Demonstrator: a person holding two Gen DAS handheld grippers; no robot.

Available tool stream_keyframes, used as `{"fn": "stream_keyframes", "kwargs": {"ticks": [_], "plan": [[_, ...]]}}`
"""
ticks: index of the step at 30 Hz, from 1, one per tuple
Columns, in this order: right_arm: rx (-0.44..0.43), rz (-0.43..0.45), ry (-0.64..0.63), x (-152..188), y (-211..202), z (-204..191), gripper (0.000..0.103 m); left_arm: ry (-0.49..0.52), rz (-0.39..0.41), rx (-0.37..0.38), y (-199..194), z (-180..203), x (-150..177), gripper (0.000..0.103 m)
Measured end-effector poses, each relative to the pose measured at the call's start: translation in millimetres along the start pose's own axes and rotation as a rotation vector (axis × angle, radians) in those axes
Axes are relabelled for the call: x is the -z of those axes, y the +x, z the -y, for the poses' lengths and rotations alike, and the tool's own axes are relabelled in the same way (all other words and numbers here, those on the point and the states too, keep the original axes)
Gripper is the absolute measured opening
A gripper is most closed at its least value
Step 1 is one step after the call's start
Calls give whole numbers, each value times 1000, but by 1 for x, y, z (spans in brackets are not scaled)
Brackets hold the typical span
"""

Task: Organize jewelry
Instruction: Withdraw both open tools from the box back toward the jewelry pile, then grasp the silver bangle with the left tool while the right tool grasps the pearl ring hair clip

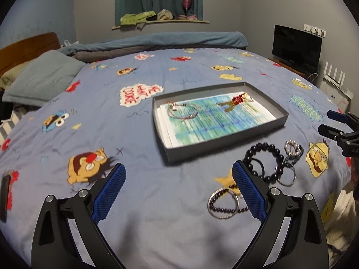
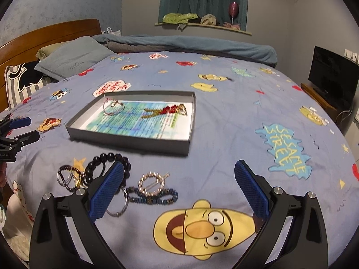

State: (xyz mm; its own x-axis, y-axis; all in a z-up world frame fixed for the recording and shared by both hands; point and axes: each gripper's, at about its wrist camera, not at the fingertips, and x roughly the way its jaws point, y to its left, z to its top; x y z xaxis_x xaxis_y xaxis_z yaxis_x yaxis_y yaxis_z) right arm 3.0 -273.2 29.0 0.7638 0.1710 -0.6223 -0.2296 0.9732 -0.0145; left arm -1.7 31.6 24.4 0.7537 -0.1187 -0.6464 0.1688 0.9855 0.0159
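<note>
A grey shallow box (image 1: 226, 140) (image 2: 125, 137) lies on the bed, lined with printed paper. In it lie a thin bracelet (image 1: 182, 111) (image 2: 113, 107) and a red and gold piece (image 1: 235, 102) (image 2: 168, 110). Loose on the sheet in front of it lie a black bead bracelet (image 1: 267, 151) (image 2: 105, 158), a pearl ring clip (image 2: 152, 183) (image 1: 292, 149), a dark beaded strand (image 2: 152, 198) and thin bangles (image 1: 222, 202) (image 2: 67, 177). My left gripper (image 1: 179, 171) is open and empty. My right gripper (image 2: 179, 168) is open and empty, above the clip.
The bed has a blue cartoon-print sheet (image 1: 157, 201). Pillows (image 1: 42, 76) and a wooden headboard (image 2: 44, 33) are at the left, a rolled blanket (image 1: 168, 40) at the back. A television (image 1: 296, 44) stands at the right.
</note>
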Motion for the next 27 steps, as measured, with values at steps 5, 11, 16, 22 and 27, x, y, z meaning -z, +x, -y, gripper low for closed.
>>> {"fn": "stream_keyframes", "kwargs": {"ticks": [5,11,16,22,27], "plan": [[10,-20,-2,13,2,2,98,20,-14,-5,4,8,19,95],[3,-46,18,29,6,6,98,13,-54,65,17,22,40,95],[-15,-61,12,42,10,-1,98,36,-86,77,30,36,52,95],[-26,-79,-4,49,16,-8,98,22,-103,106,44,40,54,80],[-34,-84,3,51,18,-9,98,75,-120,86,54,51,57,69]]}}
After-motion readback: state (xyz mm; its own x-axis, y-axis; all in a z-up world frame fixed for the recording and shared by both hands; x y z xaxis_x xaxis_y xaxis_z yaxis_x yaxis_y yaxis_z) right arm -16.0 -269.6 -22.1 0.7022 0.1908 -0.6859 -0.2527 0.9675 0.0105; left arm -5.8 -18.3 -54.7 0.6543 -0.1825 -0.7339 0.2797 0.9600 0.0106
